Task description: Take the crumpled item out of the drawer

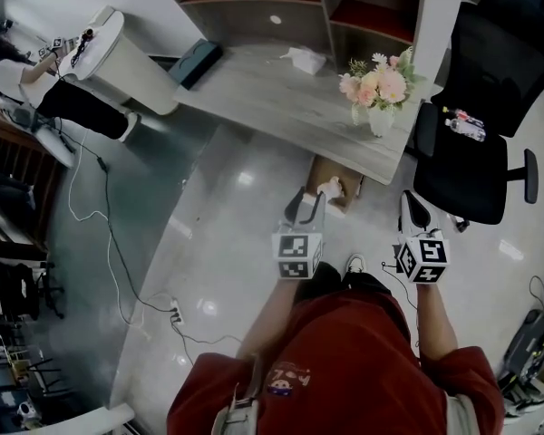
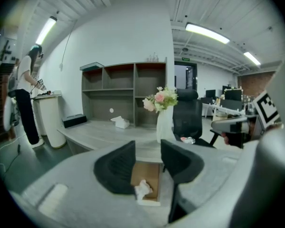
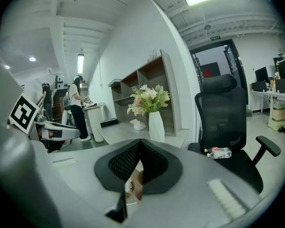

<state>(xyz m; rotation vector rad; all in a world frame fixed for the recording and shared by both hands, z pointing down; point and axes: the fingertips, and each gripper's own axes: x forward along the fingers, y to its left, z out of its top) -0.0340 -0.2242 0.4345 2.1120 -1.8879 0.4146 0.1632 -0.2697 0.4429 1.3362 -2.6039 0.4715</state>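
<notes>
Closest to me, my left claw (image 1: pixel 306 206) hangs with its jaws well apart and nothing between the pads. I've got it lined up so the gap frames the open drawer (image 2: pixel 150 172) below. My right claw (image 1: pixel 413 209) sits off to the side, jaws pressed together and empty (no job for it here that I can see, so it's held clear of the approach).

Just beyond the left claw, the crumpled white paper (image 1: pixel 329 188) lies loose on the drawer's brown bottom, toward the front end, with nothing touching it. The drawer juts out from under the counter (image 1: pixel 281 93), so its top is open to a reach from above.

On the counter edge right over the drawer stands a vase of flowers (image 1: pixel 379 98), and I reckon that's the thing to steer clear of. Farther right is an office chair (image 1: pixel 476 98) with a bottle (image 1: pixel 462 125) on its seat.
</notes>
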